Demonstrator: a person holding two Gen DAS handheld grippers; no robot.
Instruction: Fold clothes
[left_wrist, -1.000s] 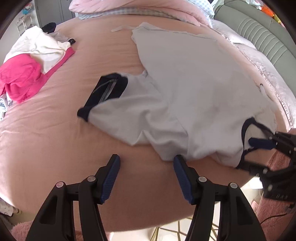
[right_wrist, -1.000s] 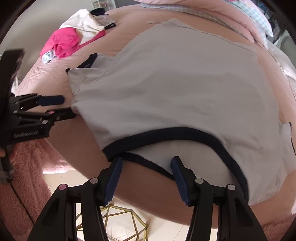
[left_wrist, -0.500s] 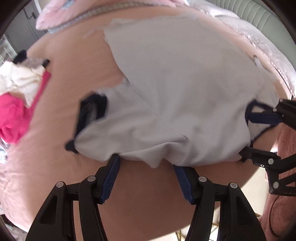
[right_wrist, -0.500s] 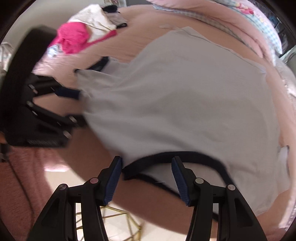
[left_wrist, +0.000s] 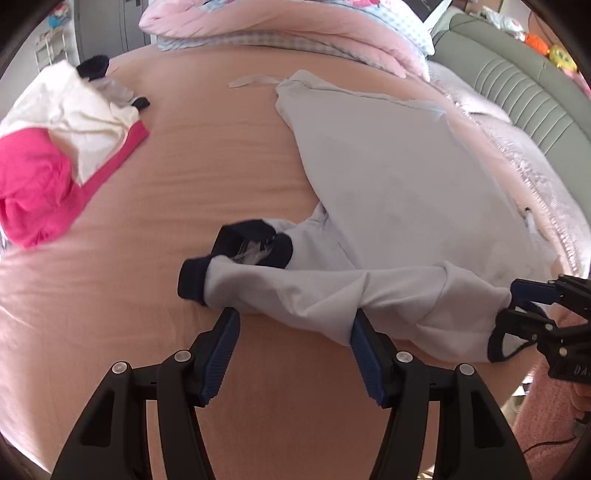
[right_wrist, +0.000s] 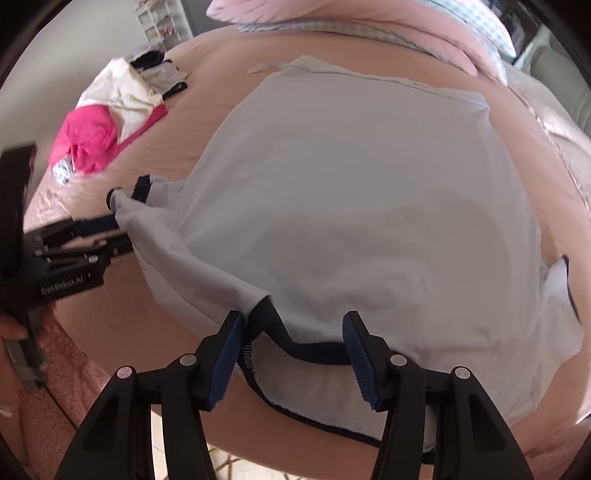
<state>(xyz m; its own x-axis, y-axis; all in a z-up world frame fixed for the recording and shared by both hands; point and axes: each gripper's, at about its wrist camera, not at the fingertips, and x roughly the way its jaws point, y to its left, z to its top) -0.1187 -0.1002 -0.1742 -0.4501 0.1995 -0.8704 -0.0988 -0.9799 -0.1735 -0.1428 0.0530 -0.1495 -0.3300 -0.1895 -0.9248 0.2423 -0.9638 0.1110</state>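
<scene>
**Both grippers reach the shirt's near edge**

The shirt (left_wrist: 399, 192) lies spread on the bed (left_wrist: 184, 184), collar end towards us, hem towards the pillows (left_wrist: 295, 33). Its near edge has bunched up since a second ago: the sleeve (left_wrist: 258, 280) is now rolled into a ridge, its dark cuff (left_wrist: 192, 282) turned over, where before it lay flatter.

The left gripper (left_wrist: 291, 349) has closed in on that ridge. Its jaws stand wide with the sleeve fabric between the tips, but we see no pinch.

The right gripper (right_wrist: 293, 345) has moved onto the dark collar (right_wrist: 314, 349). Its jaws stand about half open, the band between them, not clamped.

We judge that both are lined up to grasp for a first fold; nothing is folded yet. Other clothes (left_wrist: 55, 147) wait at the far left.
</scene>
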